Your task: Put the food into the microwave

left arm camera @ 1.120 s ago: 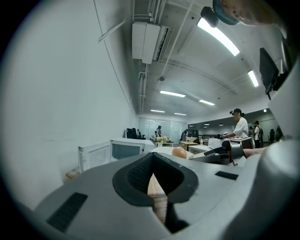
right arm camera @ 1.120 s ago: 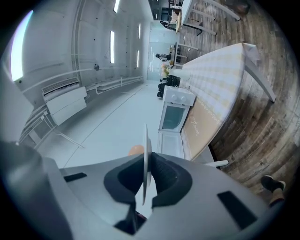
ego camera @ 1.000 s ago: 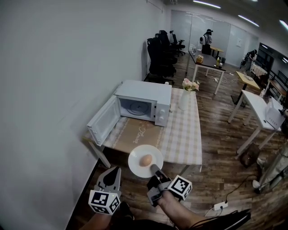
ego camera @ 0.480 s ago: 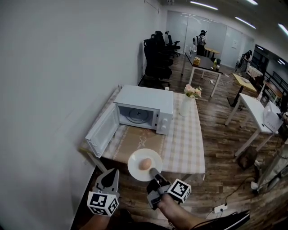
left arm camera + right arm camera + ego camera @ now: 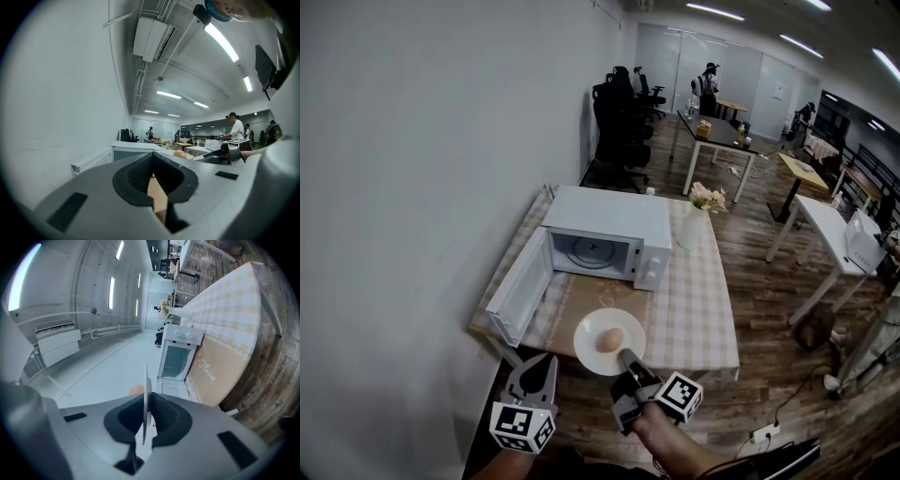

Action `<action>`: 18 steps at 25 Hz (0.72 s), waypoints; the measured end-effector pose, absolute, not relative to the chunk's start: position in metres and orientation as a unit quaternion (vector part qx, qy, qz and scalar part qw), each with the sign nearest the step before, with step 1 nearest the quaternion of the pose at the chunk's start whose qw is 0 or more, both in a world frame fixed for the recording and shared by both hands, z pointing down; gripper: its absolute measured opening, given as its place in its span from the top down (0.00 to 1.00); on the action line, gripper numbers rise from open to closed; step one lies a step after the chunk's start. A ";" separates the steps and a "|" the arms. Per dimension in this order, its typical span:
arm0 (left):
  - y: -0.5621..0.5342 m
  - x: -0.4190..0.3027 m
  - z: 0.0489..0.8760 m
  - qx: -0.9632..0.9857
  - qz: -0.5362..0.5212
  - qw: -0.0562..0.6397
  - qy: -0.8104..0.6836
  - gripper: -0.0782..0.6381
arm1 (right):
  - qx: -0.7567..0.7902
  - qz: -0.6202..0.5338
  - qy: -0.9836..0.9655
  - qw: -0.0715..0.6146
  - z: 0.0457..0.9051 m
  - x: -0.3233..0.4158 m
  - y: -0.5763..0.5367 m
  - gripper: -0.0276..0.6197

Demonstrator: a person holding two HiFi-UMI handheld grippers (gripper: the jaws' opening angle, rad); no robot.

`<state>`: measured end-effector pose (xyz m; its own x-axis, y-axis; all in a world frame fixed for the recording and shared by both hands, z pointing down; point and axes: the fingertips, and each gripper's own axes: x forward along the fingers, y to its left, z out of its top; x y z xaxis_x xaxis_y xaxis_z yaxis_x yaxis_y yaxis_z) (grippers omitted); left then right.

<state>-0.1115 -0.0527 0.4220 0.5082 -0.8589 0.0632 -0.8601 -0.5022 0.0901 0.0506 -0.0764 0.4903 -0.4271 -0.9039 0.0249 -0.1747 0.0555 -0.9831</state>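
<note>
Nearing the open white microwave (image 5: 614, 220) now; my right tool (image 5: 623, 354) clamps the round white egg plate (image 5: 591, 349), left tool (image 5: 534, 371) shut, empty. Loading soon.

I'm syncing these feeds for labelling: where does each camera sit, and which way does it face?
Head view: on the person's head, looking steeply down at the open microwave; left gripper, right gripper and right forearm show.
Left gripper view: on the left gripper, facing level toward the microwave; its empty jaws show.
Right gripper view: on the right gripper, rolled sideways, facing the microwave; jaws pinch the plate's rim.
Shared: all three show microwave and egg.
</note>
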 end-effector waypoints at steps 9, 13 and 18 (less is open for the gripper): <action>-0.075 -0.138 0.428 0.878 -0.016 0.063 -0.474 0.88 | -0.445 -0.540 0.630 0.337 0.498 0.033 -0.091 0.92; -0.084 -0.144 0.430 0.879 -0.014 0.063 -0.473 0.88 | -0.454 -0.536 0.629 0.334 0.498 0.032 -0.104 0.92; -0.102 -0.139 0.440 0.880 -0.001 0.067 -0.471 0.88 | -0.457 -0.533 0.629 0.333 0.503 0.036 -0.133 0.92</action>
